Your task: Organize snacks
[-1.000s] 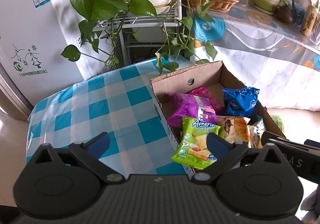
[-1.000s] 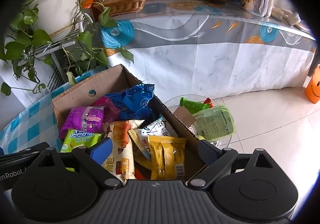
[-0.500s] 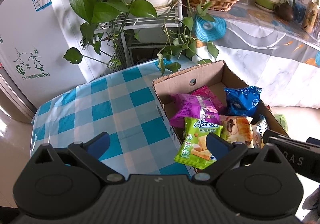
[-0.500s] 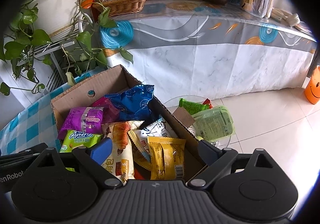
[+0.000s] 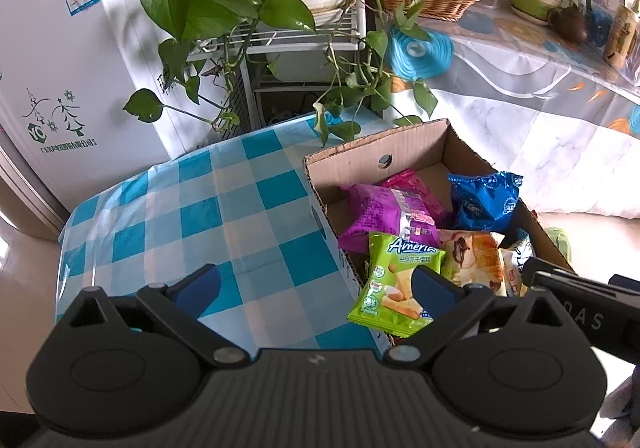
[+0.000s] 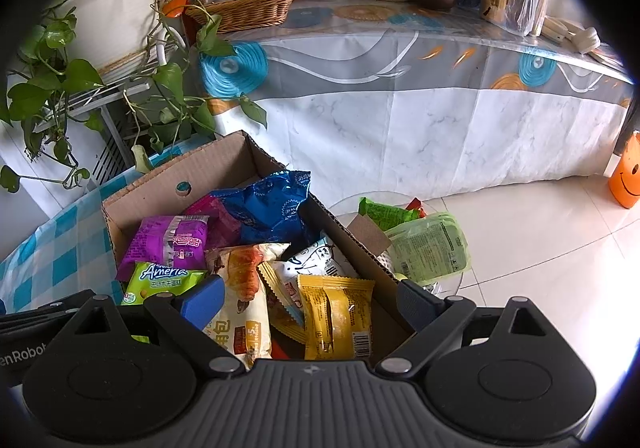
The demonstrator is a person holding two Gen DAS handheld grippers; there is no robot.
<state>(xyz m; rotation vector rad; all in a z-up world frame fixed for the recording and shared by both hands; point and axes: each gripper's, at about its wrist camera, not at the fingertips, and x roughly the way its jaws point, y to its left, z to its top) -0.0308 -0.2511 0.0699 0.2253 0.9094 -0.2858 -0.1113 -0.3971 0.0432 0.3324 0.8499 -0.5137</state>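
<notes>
A cardboard box (image 5: 360,152) (image 6: 160,180) on a blue-checked tablecloth (image 5: 200,216) holds several snack packs: a green Ameria pack (image 5: 396,280) (image 6: 160,278), a purple pack (image 5: 376,212) (image 6: 168,240), a blue bag (image 5: 480,200) (image 6: 268,208), a croissant pack (image 6: 244,288) and a yellow pack (image 6: 340,312). My left gripper (image 5: 316,288) is open and empty above the cloth by the box's near left corner. My right gripper (image 6: 308,300) is open and empty above the box's near end.
Green packs (image 6: 424,244) lie on a small glass table (image 6: 460,280) right of the box. A trailing plant (image 5: 224,8) on a white rack (image 5: 280,40) hangs over the box's far side. A long covered table (image 6: 400,88) stands behind. A white fridge (image 5: 52,68) stands at left.
Both grippers have drifted slightly back from the box, so it sits a little further away in view. Neither took hold of anything.
</notes>
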